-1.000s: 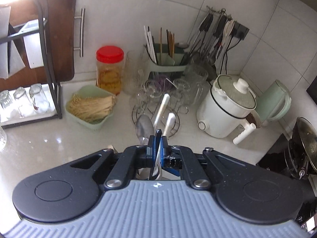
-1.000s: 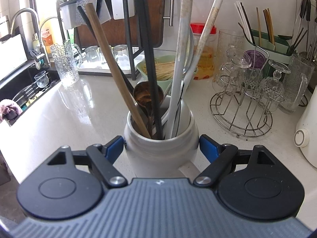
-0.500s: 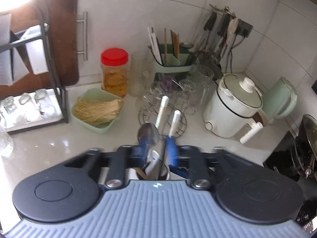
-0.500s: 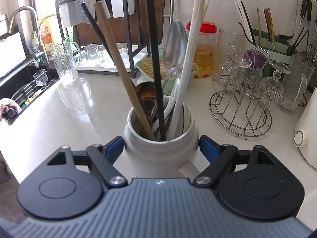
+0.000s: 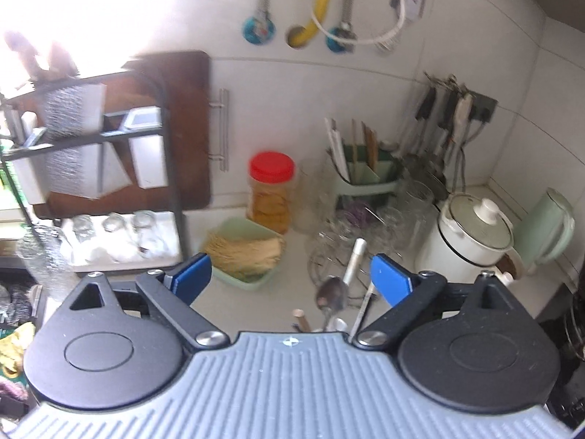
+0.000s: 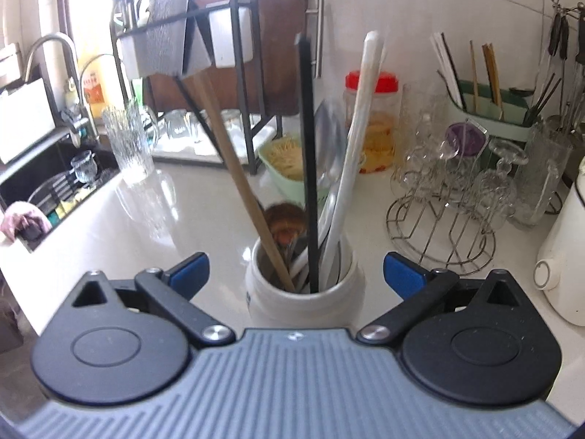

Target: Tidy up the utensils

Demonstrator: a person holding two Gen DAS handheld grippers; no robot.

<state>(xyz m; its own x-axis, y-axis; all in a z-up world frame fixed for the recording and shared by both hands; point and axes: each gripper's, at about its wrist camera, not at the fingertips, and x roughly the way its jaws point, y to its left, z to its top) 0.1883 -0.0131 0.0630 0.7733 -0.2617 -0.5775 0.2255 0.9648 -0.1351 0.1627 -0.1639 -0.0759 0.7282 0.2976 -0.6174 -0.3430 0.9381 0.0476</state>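
A white ceramic jar stands on the counter and holds a wooden handle, a black handle, a long white handle and a metal spoon. My right gripper straddles the jar. Its jaws are opening, and both blue pads stand clear of the jar's sides. My left gripper hangs above the same utensils with its jaws opening wide and nothing between them. Below it show the spoon bowl and a white handle.
Behind the jar are a green dish of thin sticks, a red-lidded jar, a green chopstick caddy and a wire rack of glasses. A white cooker stands right. A black shelf, glass pitcher and sink lie left.
The left gripper let go of the utensil handle, spread wide and rose, tilting up. The right gripper released the jar, and its pads swung out to the sides.
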